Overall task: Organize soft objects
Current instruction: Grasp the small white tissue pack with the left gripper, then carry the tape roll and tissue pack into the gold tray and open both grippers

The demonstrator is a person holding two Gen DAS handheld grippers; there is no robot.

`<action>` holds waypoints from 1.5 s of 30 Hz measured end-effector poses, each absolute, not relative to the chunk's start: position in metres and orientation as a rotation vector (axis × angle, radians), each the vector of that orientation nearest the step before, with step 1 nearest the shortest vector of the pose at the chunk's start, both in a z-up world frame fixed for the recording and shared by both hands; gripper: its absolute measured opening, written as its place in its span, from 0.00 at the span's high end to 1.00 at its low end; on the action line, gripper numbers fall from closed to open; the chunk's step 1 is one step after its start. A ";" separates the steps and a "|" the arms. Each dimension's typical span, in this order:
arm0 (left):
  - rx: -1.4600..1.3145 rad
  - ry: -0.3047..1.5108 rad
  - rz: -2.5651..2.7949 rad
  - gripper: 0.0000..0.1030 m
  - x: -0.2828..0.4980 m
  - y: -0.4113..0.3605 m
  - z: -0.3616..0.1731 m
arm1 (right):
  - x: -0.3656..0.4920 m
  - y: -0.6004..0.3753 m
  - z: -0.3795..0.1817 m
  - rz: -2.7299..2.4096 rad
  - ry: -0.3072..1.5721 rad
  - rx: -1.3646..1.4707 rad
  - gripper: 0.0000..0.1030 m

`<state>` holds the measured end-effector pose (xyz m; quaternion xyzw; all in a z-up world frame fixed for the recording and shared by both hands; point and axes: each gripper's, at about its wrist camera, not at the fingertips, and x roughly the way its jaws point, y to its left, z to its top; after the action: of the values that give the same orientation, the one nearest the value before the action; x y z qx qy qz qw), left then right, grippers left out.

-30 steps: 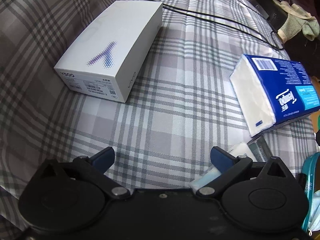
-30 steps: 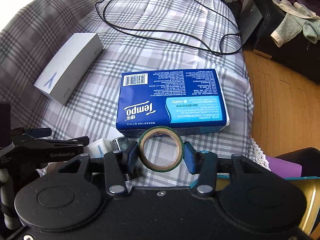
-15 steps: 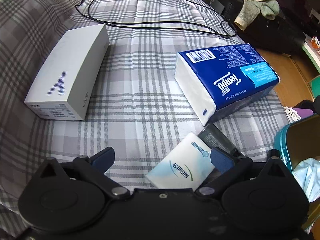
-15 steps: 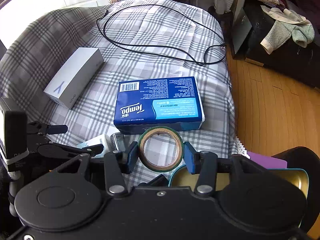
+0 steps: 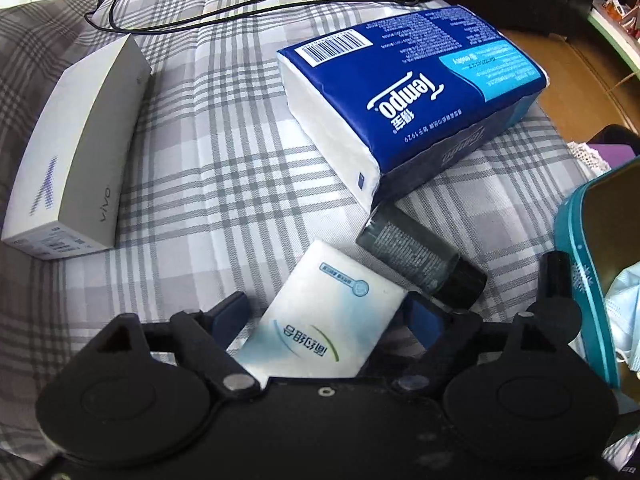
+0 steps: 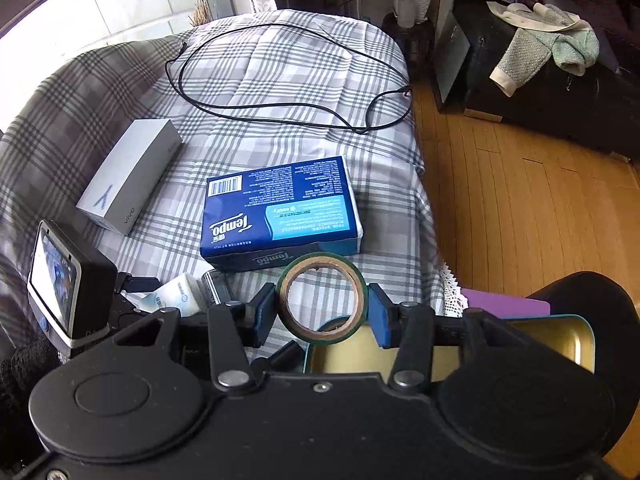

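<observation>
A small white pocket tissue pack (image 5: 320,316) lies on the plaid cloth between the fingers of my left gripper (image 5: 326,314), which is open around it; whether the pads touch it I cannot tell. It also shows in the right wrist view (image 6: 176,294). A large blue Tempo tissue pack (image 5: 412,88) lies just beyond it, also seen in the right wrist view (image 6: 280,210). My right gripper (image 6: 322,312) is shut on a green tape roll (image 6: 322,298), held above a teal tin (image 6: 440,344) with a gold inside.
A white vivo phone box (image 5: 76,152) lies at the left. A dark small bottle (image 5: 420,258) lies between the two tissue packs. A black cable (image 6: 288,76) loops across the far cloth. The teal tin (image 5: 576,240) holds a pale blue mask. Wooden floor lies to the right.
My left gripper moved forward and right so the small tissue pack now sits between its fingers. My right gripper rose and pulled back with the tape roll over the tin.
</observation>
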<state>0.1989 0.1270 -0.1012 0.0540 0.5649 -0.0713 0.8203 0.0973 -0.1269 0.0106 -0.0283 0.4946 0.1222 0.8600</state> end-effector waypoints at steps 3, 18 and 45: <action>0.079 1.193 -0.162 0.40 0.197 0.134 -0.095 | 0.097 -0.140 0.012 0.234 1.040 -0.045 0.54; 0.022 1.121 -0.031 0.51 0.180 0.148 -0.050 | 0.094 -0.202 0.013 0.092 1.055 0.017 0.54; 0.017 1.069 -0.197 0.51 0.135 -0.036 0.045 | 0.078 -0.268 0.003 -0.093 1.146 -0.019 0.54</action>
<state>0.1353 -0.0363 0.0450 0.0079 0.5086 -0.0938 0.8558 0.0777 -0.2677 0.0028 -0.0088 0.5420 -0.0438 0.8392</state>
